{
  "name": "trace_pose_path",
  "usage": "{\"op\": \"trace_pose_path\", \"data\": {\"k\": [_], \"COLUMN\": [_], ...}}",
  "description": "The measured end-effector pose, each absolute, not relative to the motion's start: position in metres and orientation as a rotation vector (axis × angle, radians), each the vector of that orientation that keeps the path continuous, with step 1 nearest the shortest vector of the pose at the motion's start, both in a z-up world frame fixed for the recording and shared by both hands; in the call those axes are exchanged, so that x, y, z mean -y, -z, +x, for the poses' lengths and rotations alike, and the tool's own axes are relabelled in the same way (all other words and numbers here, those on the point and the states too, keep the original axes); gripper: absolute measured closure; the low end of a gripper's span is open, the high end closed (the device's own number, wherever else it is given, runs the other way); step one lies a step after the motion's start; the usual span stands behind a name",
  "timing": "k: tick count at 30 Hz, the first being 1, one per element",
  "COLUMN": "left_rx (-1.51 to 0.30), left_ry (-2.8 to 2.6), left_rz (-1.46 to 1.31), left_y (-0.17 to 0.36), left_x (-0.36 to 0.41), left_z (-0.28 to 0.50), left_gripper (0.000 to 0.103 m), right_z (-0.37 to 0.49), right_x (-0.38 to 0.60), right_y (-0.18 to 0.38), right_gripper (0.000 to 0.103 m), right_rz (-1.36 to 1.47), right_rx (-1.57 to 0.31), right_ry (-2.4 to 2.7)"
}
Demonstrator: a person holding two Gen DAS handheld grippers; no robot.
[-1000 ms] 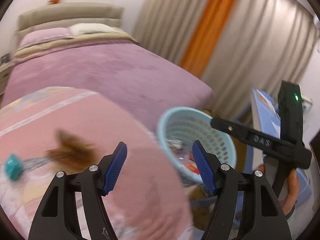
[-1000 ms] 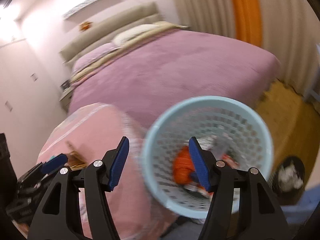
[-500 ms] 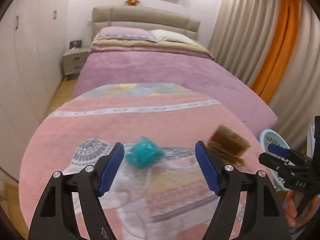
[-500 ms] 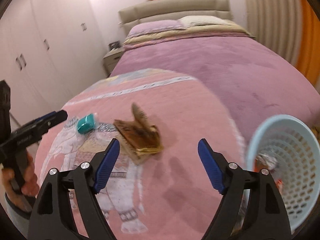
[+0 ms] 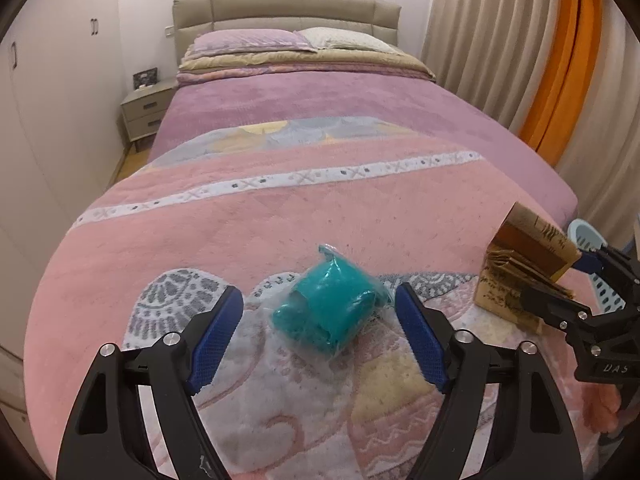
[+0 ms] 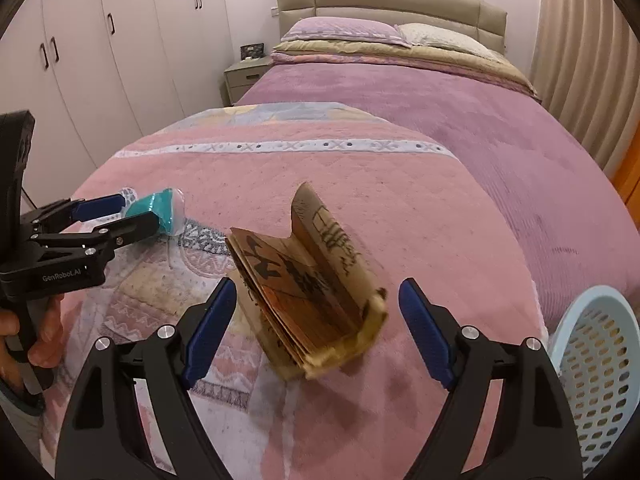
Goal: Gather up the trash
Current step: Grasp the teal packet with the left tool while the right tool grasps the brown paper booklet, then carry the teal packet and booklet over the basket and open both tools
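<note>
A teal packet in clear wrap (image 5: 326,310) lies on the pink blanket (image 5: 280,216); my left gripper (image 5: 318,334) is open with its fingers on either side of it, not touching. The packet shows again in the right wrist view (image 6: 158,210). A brown folded paper bundle (image 6: 308,280) with black characters stands half open on the blanket; my right gripper (image 6: 318,330) is open around its near end. The bundle also shows at the right of the left wrist view (image 5: 520,264). The light blue trash basket (image 6: 600,364) stands beside the bed at the right.
The bed with a purple cover (image 6: 460,108) stretches back to the headboard and pillows. A nightstand (image 5: 146,110) and white wardrobes (image 6: 100,52) stand at the left. Curtains (image 5: 520,40) hang at the right.
Both grippers swung from over the basket to the blanket. The left one closed in on the teal packet, the right one on the paper bundle. Both stayed open.
</note>
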State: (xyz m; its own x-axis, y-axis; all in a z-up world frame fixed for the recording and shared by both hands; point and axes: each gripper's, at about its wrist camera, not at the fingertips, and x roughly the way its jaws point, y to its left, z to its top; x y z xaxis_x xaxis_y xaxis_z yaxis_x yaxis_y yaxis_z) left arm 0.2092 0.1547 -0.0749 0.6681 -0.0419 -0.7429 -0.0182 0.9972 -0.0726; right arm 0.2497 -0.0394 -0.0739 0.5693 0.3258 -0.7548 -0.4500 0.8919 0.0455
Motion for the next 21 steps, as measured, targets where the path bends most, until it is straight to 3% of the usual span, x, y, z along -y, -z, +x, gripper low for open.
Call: {"op": "trace_pose_path", "data": {"k": [1,3,9,21], "left_rx": [-0.848,-0.856,-0.846,-0.800], "left_ry": [0.012,0.018,0.017,0.037], "left_rz": [-0.072,-0.077,-0.055,-0.029], "left_y": [0.076,0.077,0.076,0.058], "left_x": [-0.154,-0.154,-0.147,-0.130], "left_z": [0.210,0.211,0.210,0.194], "left_gripper": [0.034,0.038,0.048,0.053], "right_z": [0.251,0.254,0.257,0.241], "right_x": [0.038,0.040,0.047,0.056], "right_y": [0.076,0.080,0.080,0.072], "right_gripper": [0.028,0.047,0.066,0.074], "right_rz": [-0.160,-0.151,-0.117,-0.090], "right_rx": [-0.855,-0.873,-0.872,-0.838], "right_ry": [-0.454,-0.462,-0.476,-0.489]}}
